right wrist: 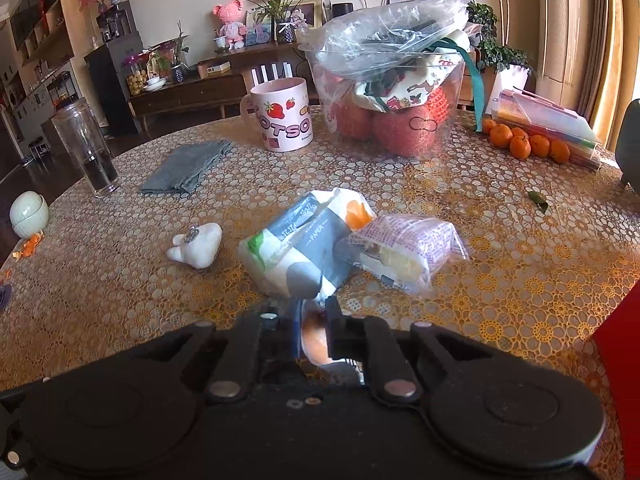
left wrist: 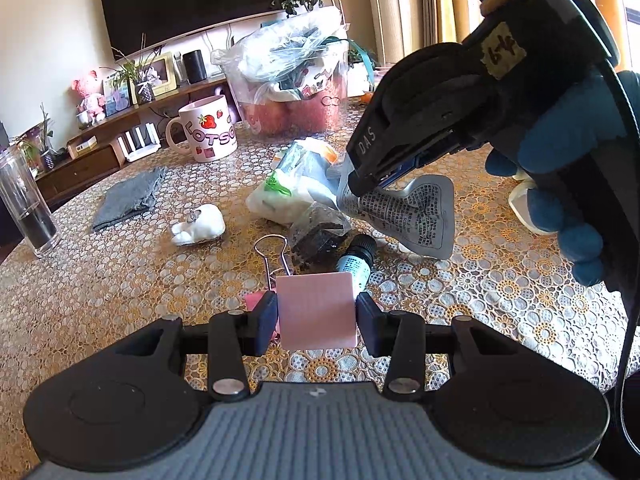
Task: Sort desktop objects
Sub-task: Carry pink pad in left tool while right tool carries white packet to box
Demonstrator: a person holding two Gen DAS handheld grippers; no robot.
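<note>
Sorting clutter | left gripper (left wrist: 316,314) fingers clenched on pink metal binder clip (left wrist: 316,310), frame centre | right gripper (left wrist: 366,184) fingers pinching grey printed foil sachet (left wrist: 416,216), lifted clear of counter (left wrist: 120,280) for separating

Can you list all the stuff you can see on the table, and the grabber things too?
mug: one, pink, far side
clear tub: one, holds red fruit, beside mug
grey cloth: one, left
tissue pack: one, white and grey, middle
oranges: several, far right
small bottle: one, teal, by clip
binder clip: one, pink, in left gripper
silver pouch: one, in right gripper
gloved hand: one, blue, on right gripper
</note>
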